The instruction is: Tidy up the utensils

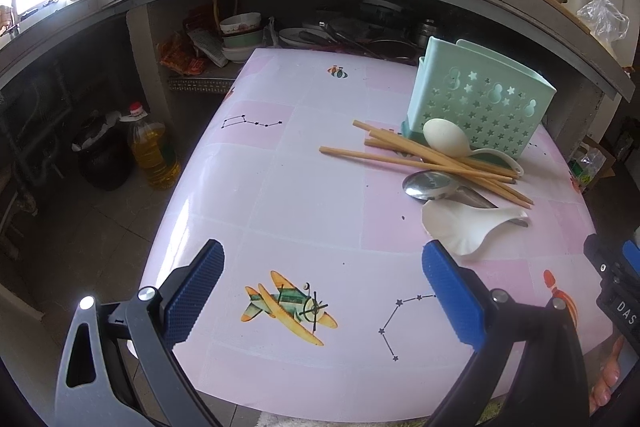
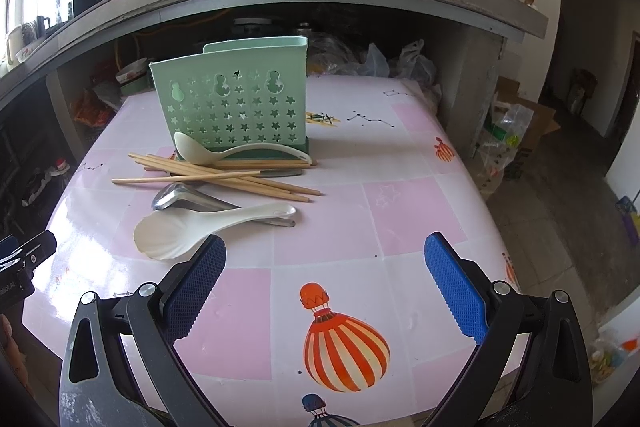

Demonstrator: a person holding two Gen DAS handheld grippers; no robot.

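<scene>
Nearest: my right gripper [image 2: 325, 281], jaws spread and empty, over the balloon print [image 2: 345, 345]; my left gripper [image 1: 322, 289], likewise spread and empty, over the plane print [image 1: 289, 307]. Landmark: the green caddy [image 2: 236, 103], upright on the table [image 2: 420, 211]. In front of the caddy, nearest me, the white rice paddle [image 2: 192, 231]; behind it the steel spoon [image 2: 188, 199], its handle under the paddle; then the chopsticks [image 2: 224, 179], fanned and crossing; against the caddy's base, the white ladle [image 2: 224, 151]. No utensil shows above the caddy's rim; its inside is hidden. Suggested method: lift the uppermost piece first, grip mid-handle, and lower it handle-down into the caddy.
</scene>
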